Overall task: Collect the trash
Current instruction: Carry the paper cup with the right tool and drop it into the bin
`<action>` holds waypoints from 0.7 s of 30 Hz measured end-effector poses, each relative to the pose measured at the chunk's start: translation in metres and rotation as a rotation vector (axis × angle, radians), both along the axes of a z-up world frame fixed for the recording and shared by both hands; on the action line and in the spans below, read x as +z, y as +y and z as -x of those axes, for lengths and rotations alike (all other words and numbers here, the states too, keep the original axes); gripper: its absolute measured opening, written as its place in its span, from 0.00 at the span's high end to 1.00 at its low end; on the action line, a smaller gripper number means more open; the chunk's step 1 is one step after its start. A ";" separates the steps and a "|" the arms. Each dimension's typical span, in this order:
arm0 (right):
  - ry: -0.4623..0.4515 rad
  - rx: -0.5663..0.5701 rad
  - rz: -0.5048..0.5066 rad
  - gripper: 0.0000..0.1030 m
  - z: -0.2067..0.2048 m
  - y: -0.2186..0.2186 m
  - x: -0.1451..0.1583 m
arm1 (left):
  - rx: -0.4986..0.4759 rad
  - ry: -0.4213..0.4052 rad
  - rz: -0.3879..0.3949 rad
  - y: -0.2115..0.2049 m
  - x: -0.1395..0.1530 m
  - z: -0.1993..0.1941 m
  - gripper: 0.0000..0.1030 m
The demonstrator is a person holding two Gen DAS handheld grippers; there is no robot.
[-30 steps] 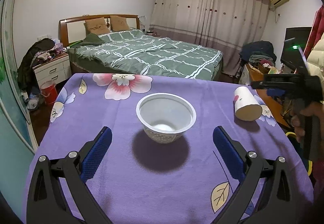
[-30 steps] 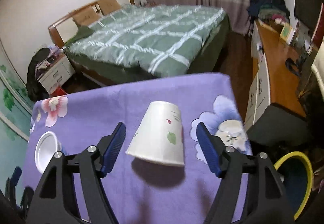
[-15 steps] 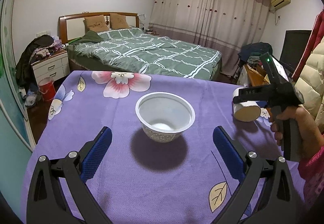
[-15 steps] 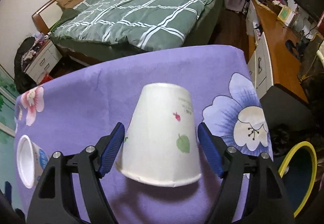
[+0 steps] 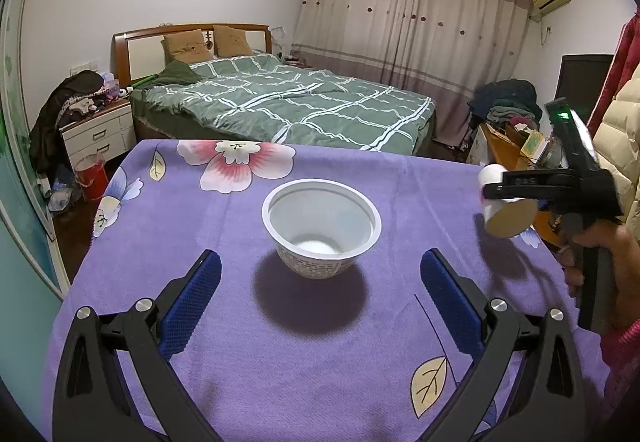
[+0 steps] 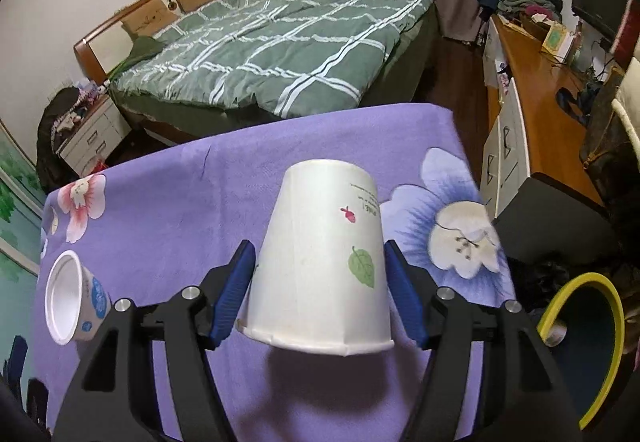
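Left wrist view: the left gripper (image 5: 320, 278) hung spread before the bowl (image 5: 321, 228) on the table (image 5: 200, 226), unmoved.

Right wrist view: the right gripper (image 6: 318, 292) was closing around the tipped paper cup (image 6: 324, 262), pads not yet pressing; it had advanced from short of the cup.

A matt purple cloth (image 5: 248, 322) with printed flowers covered the bench. The paper cup (image 6: 324, 270) looked smooth and matt white; the plastic bowl (image 5: 320, 228) had a slight sheen. Both tongs (image 5: 320, 294) (image 6: 320, 290) were matt black plastic with textured blue pads (image 5: 192, 294) and shiny metal screws (image 5: 498, 305).
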State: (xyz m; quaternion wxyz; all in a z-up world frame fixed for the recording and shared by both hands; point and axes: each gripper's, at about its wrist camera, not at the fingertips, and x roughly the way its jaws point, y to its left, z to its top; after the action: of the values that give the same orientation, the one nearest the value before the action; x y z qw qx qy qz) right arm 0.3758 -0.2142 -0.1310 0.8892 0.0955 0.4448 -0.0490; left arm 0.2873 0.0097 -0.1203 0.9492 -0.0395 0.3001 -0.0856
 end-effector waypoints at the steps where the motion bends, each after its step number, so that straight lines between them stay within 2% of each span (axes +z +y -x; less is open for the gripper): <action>1: -0.008 0.001 -0.002 0.39 0.006 -0.002 0.003 | -0.001 -0.001 -0.002 -0.001 0.000 0.000 0.05; 12: -0.096 -0.043 0.023 0.39 0.098 -0.041 0.021 | -0.013 -0.005 -0.008 -0.005 0.001 0.002 0.05; 21: -0.107 -0.212 0.104 0.38 0.168 -0.111 0.018 | -0.018 -0.007 -0.012 -0.007 0.001 0.003 0.05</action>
State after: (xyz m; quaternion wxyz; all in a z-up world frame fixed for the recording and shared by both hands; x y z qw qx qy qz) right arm 0.2077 -0.3249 -0.1129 0.9053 0.0980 0.3809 -0.1605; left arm 0.2841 0.0026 -0.1190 0.9497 -0.0307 0.2976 -0.0923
